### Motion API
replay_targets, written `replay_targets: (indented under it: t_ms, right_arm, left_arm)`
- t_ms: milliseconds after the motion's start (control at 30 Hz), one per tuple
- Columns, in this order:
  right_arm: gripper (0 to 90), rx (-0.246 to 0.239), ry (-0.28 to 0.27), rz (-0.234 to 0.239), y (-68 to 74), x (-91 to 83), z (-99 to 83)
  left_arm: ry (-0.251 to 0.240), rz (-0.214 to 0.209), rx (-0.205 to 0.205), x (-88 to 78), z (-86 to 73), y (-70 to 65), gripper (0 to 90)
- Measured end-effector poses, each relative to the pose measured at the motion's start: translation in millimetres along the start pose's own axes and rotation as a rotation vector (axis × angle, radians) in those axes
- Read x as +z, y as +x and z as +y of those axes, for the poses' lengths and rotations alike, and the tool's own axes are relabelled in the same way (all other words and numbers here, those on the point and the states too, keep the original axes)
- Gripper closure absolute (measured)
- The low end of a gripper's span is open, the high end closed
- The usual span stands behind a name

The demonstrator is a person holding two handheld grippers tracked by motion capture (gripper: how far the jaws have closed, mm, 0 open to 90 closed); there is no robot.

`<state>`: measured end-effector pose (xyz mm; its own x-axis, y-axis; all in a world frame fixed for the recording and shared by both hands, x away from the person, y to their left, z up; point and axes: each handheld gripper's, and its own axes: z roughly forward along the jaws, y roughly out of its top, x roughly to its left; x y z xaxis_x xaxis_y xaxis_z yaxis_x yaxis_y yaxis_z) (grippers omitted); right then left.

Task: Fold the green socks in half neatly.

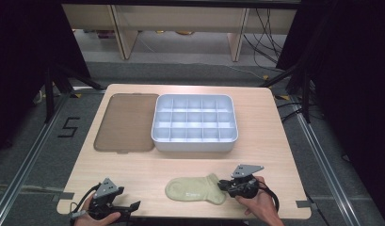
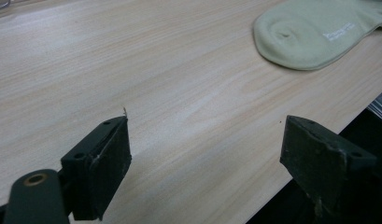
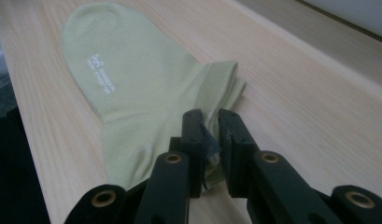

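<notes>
**Inspector:** Two grippers at the table's [image 1: 190, 165] near edge. What is cut off or unclear?

**Clerk:** The left gripper [image 1: 116, 205] sits at the near left corner, its hand partly off the picture's bottom. The right gripper [image 3: 210, 140] has its jaws drawn close on the cuff edge of the pale green sock [image 3: 132, 88]; the cloth pinched between them is mostly hidden by the jaws. The sock's small white print is too fine to read.

**Inspector:** State of the left one?

**Clerk:** Jaws spread wide over bare wood, holding nothing.

**Inspector:** Sock's place?

**Clerk:** Flat by the near edge, right of centre.

**Inspector:** Containers?

**Clerk:** A grey compartment tray [image 1: 195, 141] stands mid-table toward the far edge, every visible compartment bare. A brownish translucent lid [image 1: 125, 122] lies flat just beside its left side.
</notes>
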<state>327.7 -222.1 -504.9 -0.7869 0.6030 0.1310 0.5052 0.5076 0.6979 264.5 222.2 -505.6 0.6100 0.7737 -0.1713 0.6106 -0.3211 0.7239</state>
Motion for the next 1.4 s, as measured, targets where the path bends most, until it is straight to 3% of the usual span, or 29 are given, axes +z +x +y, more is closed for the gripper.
replay_targets:
  t_ms: [200,400,500,533,600,633,667,867,1000,1033,1100,1233,1400]
  right_arm:
    - [81.1,0.011,0.013,-0.015,-15.4,-14.4,-8.9]
    - [79.1,0.007,0.017,-0.017,-19.4,-15.9,-12.1]
    - [72.7,0.027,0.008,-0.022,-19.7,-16.2,-11.7]
    - [63.4,0.042,-0.002,-0.038,-19.1,-18.4,-9.5]
    - [61.2,0.068,-0.006,-0.057,-15.5,-22.2,-7.6]
    - [61.2,0.068,-0.006,-0.057,-15.5,-22.2,-7.6]
    - [58.3,0.022,-0.035,-0.078,-17.3,-25.5,-6.5]
    - [55.2,0.011,-0.059,-0.09,-12.4,-36.8,-9.8]
    - [54.3,0.018,-0.074,-0.089,-13.0,-42.1,-14.4]
    - [54.3,0.035,-0.063,-0.08,-12.8,-44.3,-15.6]
    - [54.2,0.021,-0.07,-0.074,-14.8,-45.5,-16.7]
    - [54.2,0.023,-0.076,-0.09,-14.3,-47.9,-17.3]
    - [53.7,0.027,-0.086,-0.093,-11.8,-47.7,-16.3]
  left_arm:
    - [-0.01,-0.022,0.0,3.2,4.7,-5.2,15.2]
    - [-0.012,-0.054,0.011,11.9,13.2,-18.4,15.6]
    - [0.002,-0.076,0.029,19.6,19.2,-24.6,15.6]
    - [-0.004,-0.083,0.021,22.7,21.1,-27.2,15.5]
    - [0.01,-0.101,0.04,29.5,29.5,-30.2,15.6]
    - [0.01,-0.101,0.04,29.5,29.5,-30.2,15.5]
    - [-0.011,-0.097,0.019,35.6,35.4,-35.2,15.8]
    - [0.016,-0.124,0.07,55.6,59.4,-44.7,18.3]
    - [0.019,-0.125,0.043,66.7,65.7,-49.9,21.4]
    - [0.032,-0.126,0.069,73.6,68.8,-53.2,22.1]
    - [0.057,-0.125,0.098,78.6,71.6,-55.8,24.9]
    - [0.063,-0.119,0.087,85.2,75.4,-60.6,28.2]
    - [0.085,-0.111,0.123,94.4,81.7,-67.5,31.9]
